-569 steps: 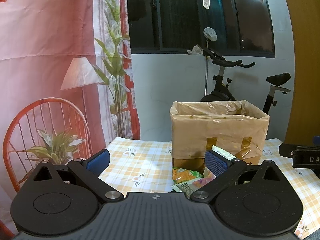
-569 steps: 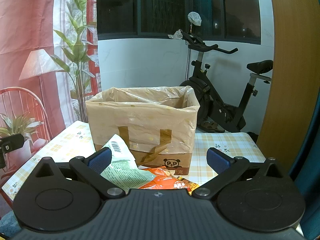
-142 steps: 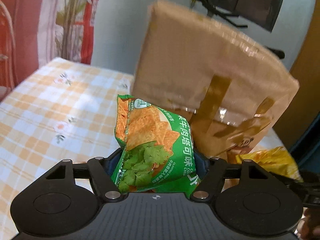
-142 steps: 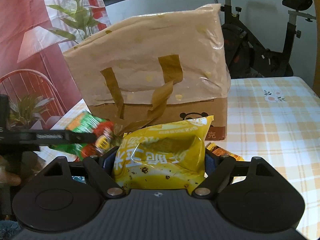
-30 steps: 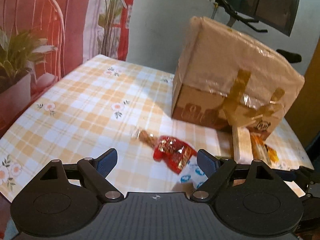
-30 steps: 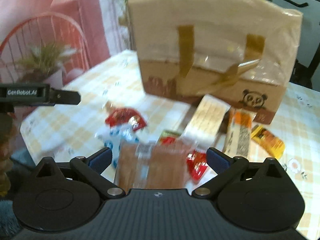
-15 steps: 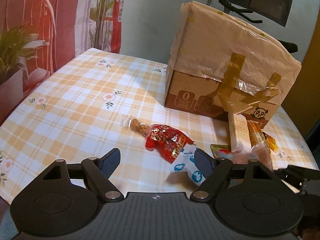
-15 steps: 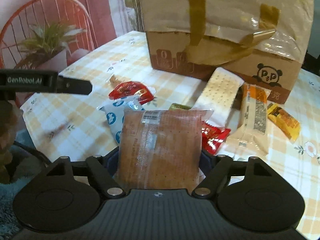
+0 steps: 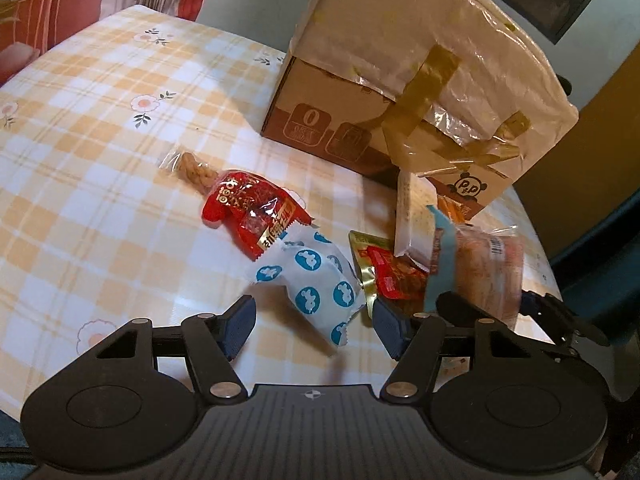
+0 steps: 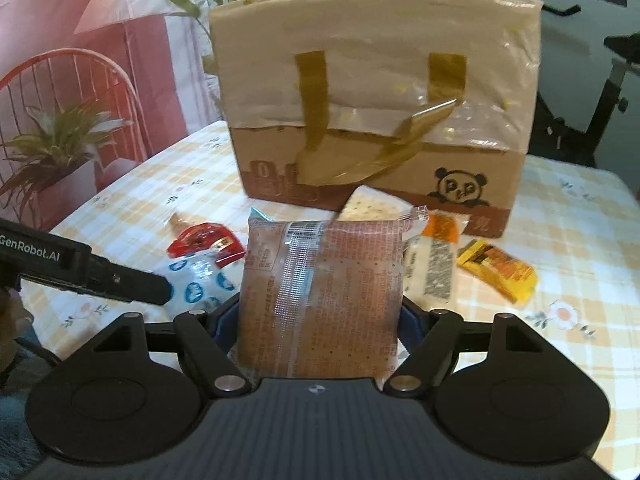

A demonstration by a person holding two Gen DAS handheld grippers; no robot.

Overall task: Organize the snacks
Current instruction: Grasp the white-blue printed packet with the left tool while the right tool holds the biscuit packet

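My right gripper is shut on a brown cracker packet and holds it upright above the table; the packet also shows in the left wrist view. My left gripper is open, its fingers on either side of a white packet with blue dots, which lies on the checked tablecloth. The lined cardboard box stands behind the snacks.
A red packet with a twisted snack, a pale cracker sleeve, a red-gold packet, an orange-white bar and a yellow packet lie before the box. A potted plant stands left of the table.
My right gripper has lifted the brown packet up towards the box. My left gripper has come down and forward around the white blue-dotted packet.
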